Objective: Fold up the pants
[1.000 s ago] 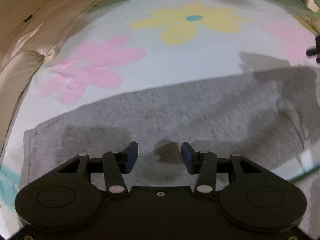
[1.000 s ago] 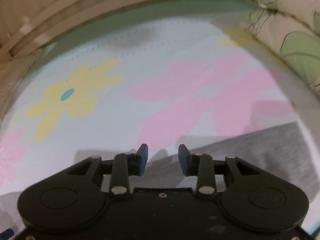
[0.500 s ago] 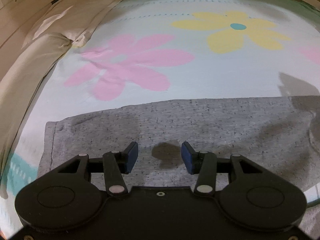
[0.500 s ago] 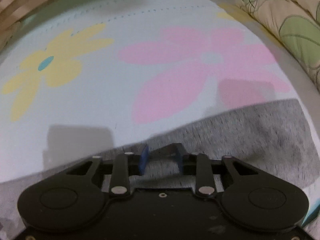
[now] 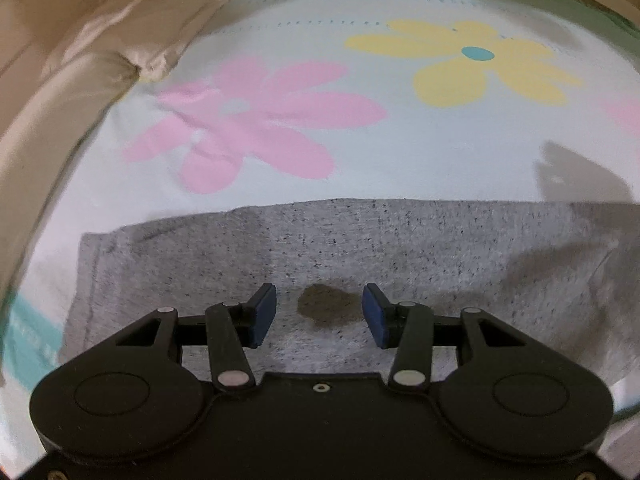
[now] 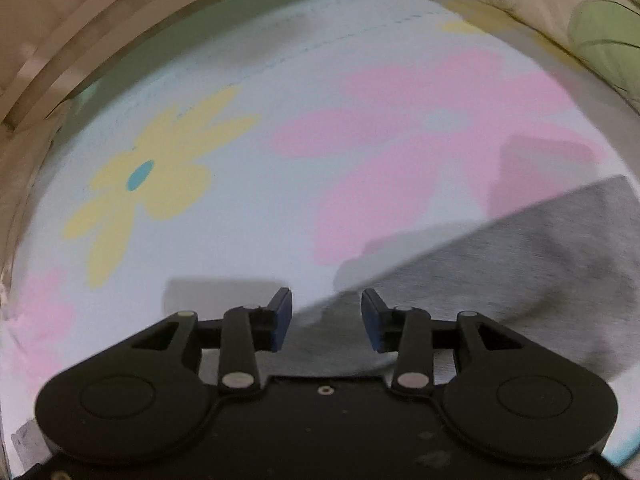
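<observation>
Fingers (image 5: 262, 314) of the left gripper (image 5: 319, 314) are standing spread apart with nothing between them, hovering over the pants (image 5: 360, 248). Its shadow is falling as a dark blot on the cloth just ahead of the tips. The pants are lying flat on a pale blue bed sheet (image 5: 400, 160) printed with a pink flower (image 5: 256, 120) and a yellow flower (image 5: 480, 68). They are heather grey with dark flecks, their far edge is running straight across the left wrist view, and a stitched hem is showing at the left end. A soft crease is rising toward the right. The right gripper (image 6: 326, 320) is likewise holding its fingers (image 6: 280, 320) parted and empty above the pants' (image 6: 520, 272) edge, which is blurred here, so whether the cloth is doubled is hard to say. A floral pillow (image 6: 600, 32) is sitting at the far right.
</observation>
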Demonstrator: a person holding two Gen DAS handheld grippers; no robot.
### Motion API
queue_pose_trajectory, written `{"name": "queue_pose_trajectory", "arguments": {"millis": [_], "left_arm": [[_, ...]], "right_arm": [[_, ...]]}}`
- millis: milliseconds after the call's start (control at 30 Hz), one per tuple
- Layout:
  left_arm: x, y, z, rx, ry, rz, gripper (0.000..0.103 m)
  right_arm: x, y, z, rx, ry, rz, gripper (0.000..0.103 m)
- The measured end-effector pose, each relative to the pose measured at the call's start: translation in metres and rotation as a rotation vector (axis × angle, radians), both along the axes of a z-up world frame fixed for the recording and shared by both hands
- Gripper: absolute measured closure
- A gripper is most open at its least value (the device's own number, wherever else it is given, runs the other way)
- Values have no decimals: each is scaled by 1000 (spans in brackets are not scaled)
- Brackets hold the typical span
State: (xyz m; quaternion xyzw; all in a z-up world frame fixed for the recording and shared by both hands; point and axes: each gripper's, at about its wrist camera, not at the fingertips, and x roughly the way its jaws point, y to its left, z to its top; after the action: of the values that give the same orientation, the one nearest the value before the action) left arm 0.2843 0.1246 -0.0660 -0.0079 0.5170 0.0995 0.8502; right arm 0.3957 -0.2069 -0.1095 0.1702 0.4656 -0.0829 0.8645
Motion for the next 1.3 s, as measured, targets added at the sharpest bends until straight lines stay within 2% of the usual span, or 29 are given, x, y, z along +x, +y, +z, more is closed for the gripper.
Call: {"name": "queue_pose_trajectory", "arguments": {"millis": [100, 167, 267, 333, 400, 533, 667, 733, 767, 800, 833, 933, 1000, 1300], "left_arm": [[11, 10, -3, -73, 39, -5, 49], [14, 18, -4, -91, 41, 6, 49], [14, 31, -8, -75, 43, 40, 49], [14, 38, -12, -67, 53, 60, 49], [13, 44, -14, -69, 58, 76, 49], [14, 49, -14, -61, 53, 84, 49], [17, 47, -13, -58, 46, 81, 49], [16, 43, -10, -62, 41, 74, 49], [15, 41, -8, -65, 36, 68, 49], [15, 39, -6, -67, 31, 61, 49], [16, 37, -5, -67, 24, 53, 49], [18, 36, 0, -73, 8, 55, 49], [21, 37, 3, -104, -1, 62, 49], [41, 33, 3, -253, -3, 112, 48]], "right_arm": [[13, 27, -5, 20, -35, 101, 61], [21, 45, -8, -35, -34, 243, 61], [30, 61, -21, -141, 3, 444, 61], [30, 60, -34, -126, 45, 515, 58], [25, 55, -33, -105, 20, 569, 58], [24, 39, -29, -38, 83, 698, 58], [19, 45, -33, -77, 56, 745, 58], [9, 59, -36, -148, 30, 781, 62], [4, 67, -33, -198, 16, 810, 67], [-2, 74, -33, -247, -2, 842, 86], [-7, 80, -33, -294, -26, 867, 98], [-16, 88, -37, -396, -74, 902, 100], [-29, 92, -39, -433, -105, 910, 101], [-83, 75, -31, -504, -179, 1000, 101]]}}
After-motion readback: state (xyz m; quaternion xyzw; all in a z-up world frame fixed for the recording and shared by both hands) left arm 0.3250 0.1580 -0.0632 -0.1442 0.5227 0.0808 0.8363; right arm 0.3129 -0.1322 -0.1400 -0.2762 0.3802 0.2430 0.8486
